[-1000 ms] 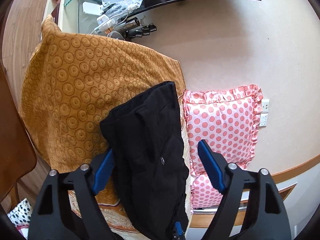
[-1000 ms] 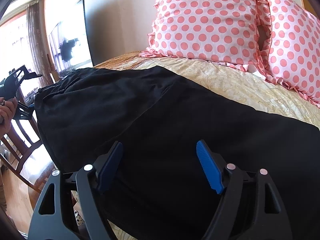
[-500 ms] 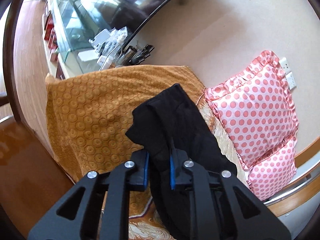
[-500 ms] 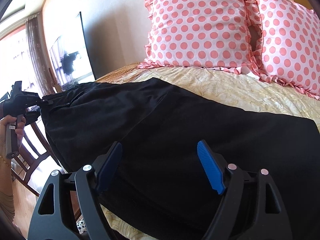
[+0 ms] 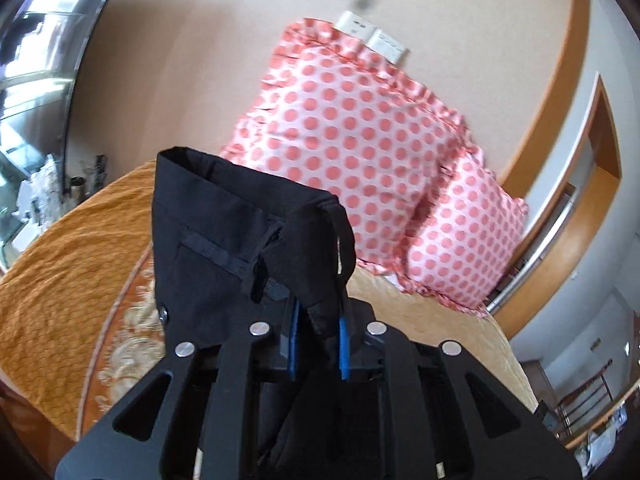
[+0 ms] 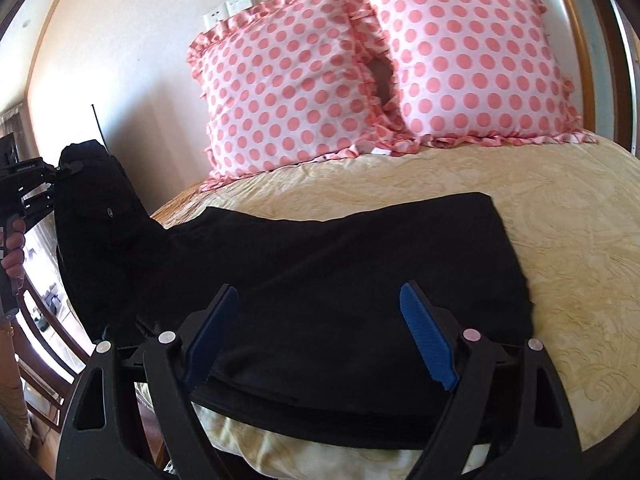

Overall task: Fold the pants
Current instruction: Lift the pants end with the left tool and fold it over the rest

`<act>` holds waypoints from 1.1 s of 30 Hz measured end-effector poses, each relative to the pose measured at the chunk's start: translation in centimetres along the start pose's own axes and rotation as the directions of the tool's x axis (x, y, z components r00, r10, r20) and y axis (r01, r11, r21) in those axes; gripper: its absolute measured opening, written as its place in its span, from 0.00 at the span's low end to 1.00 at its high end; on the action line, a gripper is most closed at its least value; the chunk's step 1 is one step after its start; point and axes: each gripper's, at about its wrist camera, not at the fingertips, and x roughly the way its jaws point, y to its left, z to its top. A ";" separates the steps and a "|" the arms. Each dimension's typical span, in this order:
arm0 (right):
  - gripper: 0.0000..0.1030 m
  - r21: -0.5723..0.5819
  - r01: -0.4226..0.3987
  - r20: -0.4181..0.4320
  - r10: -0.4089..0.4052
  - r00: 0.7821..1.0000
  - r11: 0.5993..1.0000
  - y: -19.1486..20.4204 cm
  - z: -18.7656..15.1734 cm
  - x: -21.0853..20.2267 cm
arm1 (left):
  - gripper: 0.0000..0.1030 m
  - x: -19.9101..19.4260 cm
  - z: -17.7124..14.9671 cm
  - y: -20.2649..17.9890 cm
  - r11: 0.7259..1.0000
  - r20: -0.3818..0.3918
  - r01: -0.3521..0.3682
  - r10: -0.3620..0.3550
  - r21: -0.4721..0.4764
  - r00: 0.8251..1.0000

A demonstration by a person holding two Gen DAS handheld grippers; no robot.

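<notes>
Left gripper (image 5: 316, 346), black plastic frame with ribbed blue pads: fingers drawn together and clamped on a bunched fold at the waist end of the black woven pants (image 5: 224, 240). The fabric hangs limp from the pads. A flat webbing strip, a loose cord loop at 1 o'clock and a small metal stud at 9 o'clock show on the lifted cloth.

In the right wrist view the same gripper (image 6: 60, 170) appears at 9 o'clock, holding the waist end raised above the bed edge, the person's hand (image 6: 12, 248) wrapped round its handle.

Right gripper (image 6: 320, 338), same build: blue pads (image 6: 430, 348) spread wide apart, gripping nothing, low over the pants (image 6: 360, 280). The leg part of the garment lies flat and smooth across the bedspread, its end at 3 o'clock, its near edge at the mattress border.

Cream bedspread (image 6: 560, 240): soft cloth with a raised scroll pattern, covering the bed. An orange quilted cover with a ring texture (image 5: 60, 248) lies at 9 o'clock in the left wrist view.

Two square pink pillows with coral dots and ruffled edges, one left (image 6: 284, 84) and one right (image 6: 472, 52), lean side by side, touching, against the beige wall at 12 o'clock. White wall switch plates (image 6: 228, 10) sit above the left pillow.
</notes>
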 end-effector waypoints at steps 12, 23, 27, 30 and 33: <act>0.82 0.157 0.122 0.036 -0.129 0.991 0.980 -8.0 -2.4 -5.4 | 0.13 12.6 -6.8 -11.2 0.959 -0.328 0.283 -0.268 -0.004 0.906; 0.82 0.248 0.196 0.037 -0.211 0.977 0.949 -12.4 -3.5 -7.3 | 0.13 13.0 -11.6 -21.3 0.898 -0.349 0.416 -0.348 0.142 0.870; 0.82 0.258 0.204 0.034 -0.220 0.975 0.944 -12.9 -3.6 -7.7 | 0.14 15.1 -15.6 -21.8 0.892 -0.457 0.427 -0.321 0.147 0.829; 0.82 0.240 0.224 0.046 -0.241 0.969 0.945 -12.8 -3.4 -8.2 | 0.14 15.0 -16.3 -21.7 0.893 -0.440 0.416 -0.309 0.170 0.843; 0.82 0.233 0.238 0.055 -0.257 0.965 0.943 -12.9 -3.1 -8.5 | 0.14 13.9 -17.1 -22.3 0.882 -0.396 0.400 -0.284 0.249 0.873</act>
